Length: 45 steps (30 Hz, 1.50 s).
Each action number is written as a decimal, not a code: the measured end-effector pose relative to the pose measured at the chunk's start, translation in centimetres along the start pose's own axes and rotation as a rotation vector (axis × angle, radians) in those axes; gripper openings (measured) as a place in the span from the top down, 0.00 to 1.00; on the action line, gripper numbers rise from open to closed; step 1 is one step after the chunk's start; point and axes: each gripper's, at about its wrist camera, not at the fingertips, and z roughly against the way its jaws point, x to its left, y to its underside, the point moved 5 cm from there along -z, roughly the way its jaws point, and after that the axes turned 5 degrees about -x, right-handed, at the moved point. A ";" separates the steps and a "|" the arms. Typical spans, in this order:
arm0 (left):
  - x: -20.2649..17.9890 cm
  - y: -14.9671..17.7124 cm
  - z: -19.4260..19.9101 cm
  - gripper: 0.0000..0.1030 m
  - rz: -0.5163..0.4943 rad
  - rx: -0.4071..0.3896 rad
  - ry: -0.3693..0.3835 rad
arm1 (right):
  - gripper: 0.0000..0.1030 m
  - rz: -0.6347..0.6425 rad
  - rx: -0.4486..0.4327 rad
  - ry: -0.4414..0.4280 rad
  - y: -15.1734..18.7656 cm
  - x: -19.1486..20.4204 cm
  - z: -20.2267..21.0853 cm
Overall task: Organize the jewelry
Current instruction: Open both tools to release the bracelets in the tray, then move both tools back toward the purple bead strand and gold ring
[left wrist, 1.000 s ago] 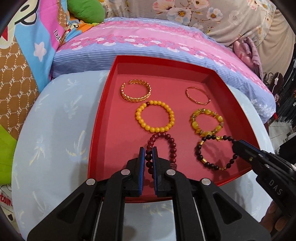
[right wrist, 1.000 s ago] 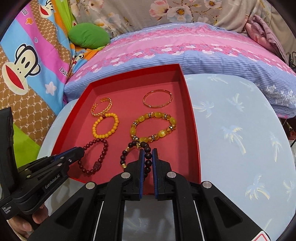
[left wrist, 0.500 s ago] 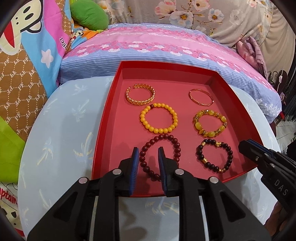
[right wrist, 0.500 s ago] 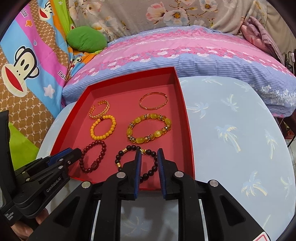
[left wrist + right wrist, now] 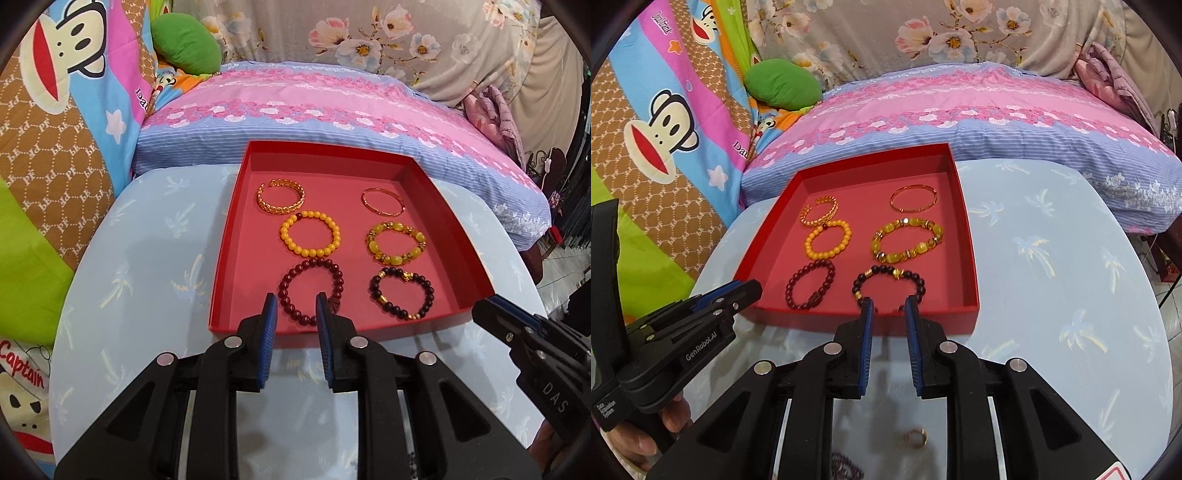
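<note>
Both grippers, left (image 5: 294, 309) and right (image 5: 888, 309), had let go and backed off, jaws apart; 6 bracelets lay in the red tray (image 5: 466, 246).

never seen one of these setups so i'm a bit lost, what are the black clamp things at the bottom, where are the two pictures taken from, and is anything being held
The black clamps are hand-held grippers, not a robot: a person holds one in each hand, and each carries a wide-angle camera looking along its two blue-padded fingers.

One picture comes from the left gripper, the other from the right gripper. Each also catches the other gripper at its edge.

On the pale blue table sits a red tray with six bracelets in two columns: a gold cuff, yellow beads and dark red beads in one; a thin bangle, a chunky yellow bracelet and black beads with gold charms in the other.

Nothing is held. Both grippers are open, near the tray's front edge. A small ring lies on the table near the right gripper.
</note>
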 end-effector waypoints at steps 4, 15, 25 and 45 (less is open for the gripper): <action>-0.2 1.1 1.6 0.76 -0.004 -0.002 -0.002 | 0.82 0.006 0.011 -0.010 1.7 0.3 1.8; -0.2 5.4 5.1 0.76 -0.026 0.022 -0.003 | 0.82 0.038 0.064 -0.035 6.9 1.4 4.8; 1.0 10.9 7.2 0.70 -0.024 0.078 -0.014 | 0.82 0.047 0.125 -0.040 11.1 1.6 5.4; 5.1 14.9 9.2 0.64 0.067 0.112 -0.049 | 0.62 0.087 0.135 -0.062 11.5 3.9 3.0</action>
